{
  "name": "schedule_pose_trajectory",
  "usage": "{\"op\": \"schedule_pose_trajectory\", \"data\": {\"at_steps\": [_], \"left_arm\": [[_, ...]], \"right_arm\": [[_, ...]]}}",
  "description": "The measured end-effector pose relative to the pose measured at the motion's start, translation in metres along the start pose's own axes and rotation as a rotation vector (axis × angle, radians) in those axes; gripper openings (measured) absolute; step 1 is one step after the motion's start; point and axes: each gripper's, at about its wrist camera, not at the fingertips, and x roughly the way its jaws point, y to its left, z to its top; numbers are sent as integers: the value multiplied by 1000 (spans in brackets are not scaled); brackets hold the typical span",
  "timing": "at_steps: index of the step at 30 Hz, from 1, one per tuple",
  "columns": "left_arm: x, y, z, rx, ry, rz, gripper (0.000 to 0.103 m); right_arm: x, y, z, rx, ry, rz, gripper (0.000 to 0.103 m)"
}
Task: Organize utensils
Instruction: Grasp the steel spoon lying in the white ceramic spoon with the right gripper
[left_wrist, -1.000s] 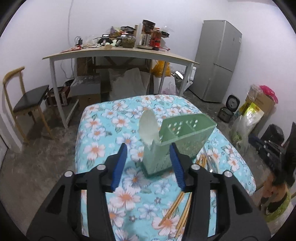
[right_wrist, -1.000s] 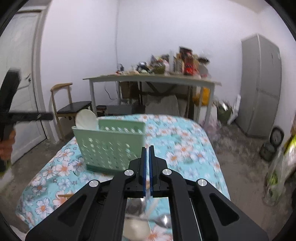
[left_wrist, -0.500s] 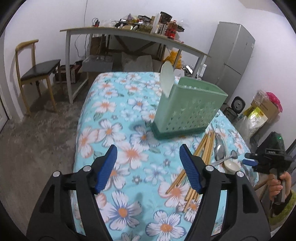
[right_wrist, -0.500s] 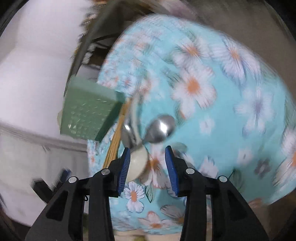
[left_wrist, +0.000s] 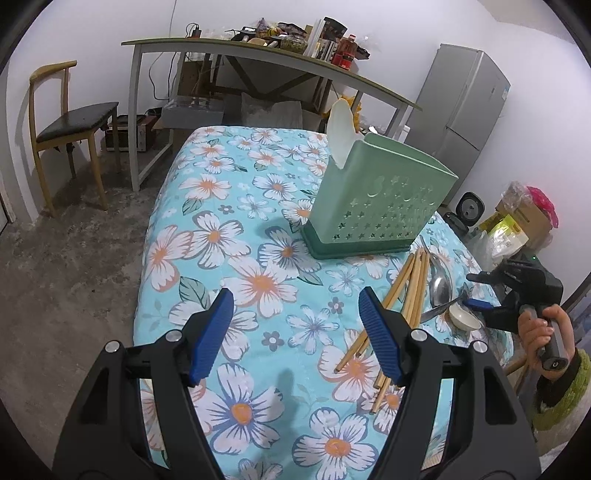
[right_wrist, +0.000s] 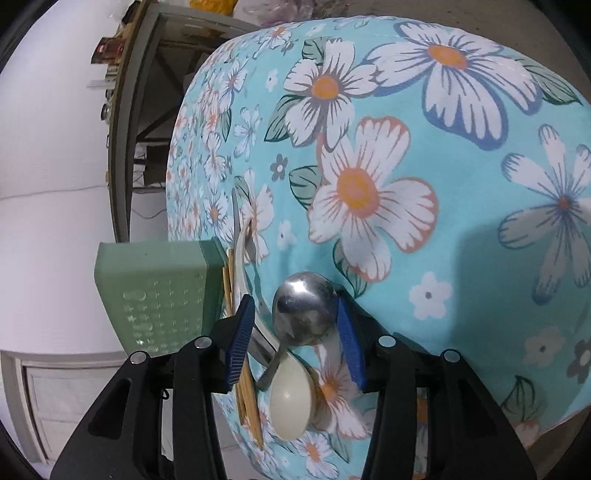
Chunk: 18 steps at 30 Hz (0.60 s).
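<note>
A green perforated utensil holder (left_wrist: 380, 206) stands on the floral tablecloth (left_wrist: 236, 266) with a white spoon (left_wrist: 341, 133) upright in its left corner. Wooden chopsticks (left_wrist: 391, 314), a metal spoon (left_wrist: 441, 284) and a white ceramic spoon (left_wrist: 461, 317) lie to its right. My left gripper (left_wrist: 295, 328) is open and empty above the cloth. My right gripper (right_wrist: 295, 332) is open, its jaws on either side of the metal spoon's bowl (right_wrist: 303, 310), with the white ceramic spoon (right_wrist: 291, 398) just below. The holder (right_wrist: 155, 295) and chopsticks (right_wrist: 247, 387) are at its left.
A long desk (left_wrist: 266, 62) loaded with clutter stands behind the table, a wooden chair (left_wrist: 70, 129) at the left, a grey fridge (left_wrist: 461, 118) at the right. Bags and boxes (left_wrist: 517, 221) sit on the floor at the right.
My left gripper has pulled back from the holder and opened wider. My right gripper has opened, swung down and closed in on the metal spoon.
</note>
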Motion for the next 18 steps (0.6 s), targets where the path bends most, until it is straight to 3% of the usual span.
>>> {"op": "schedule_pose_trajectory", "data": {"at_steps": [4,10,13,18], "left_arm": [[2,3,0,-6,2,-14,67],[2,6,-1,-14,-5,-25,67],[2,8,-1,-22,-10,-26,67],[-3,15,-2,-35,-19,-35,67]], "right_arm": [[3,7,2,5,-17,-15,56],[10,30,-6,-92,-71,-167,59],[13,41,-11,-137,-110,-274,40],[8,31,-9,-89,-123,-223,38]]}}
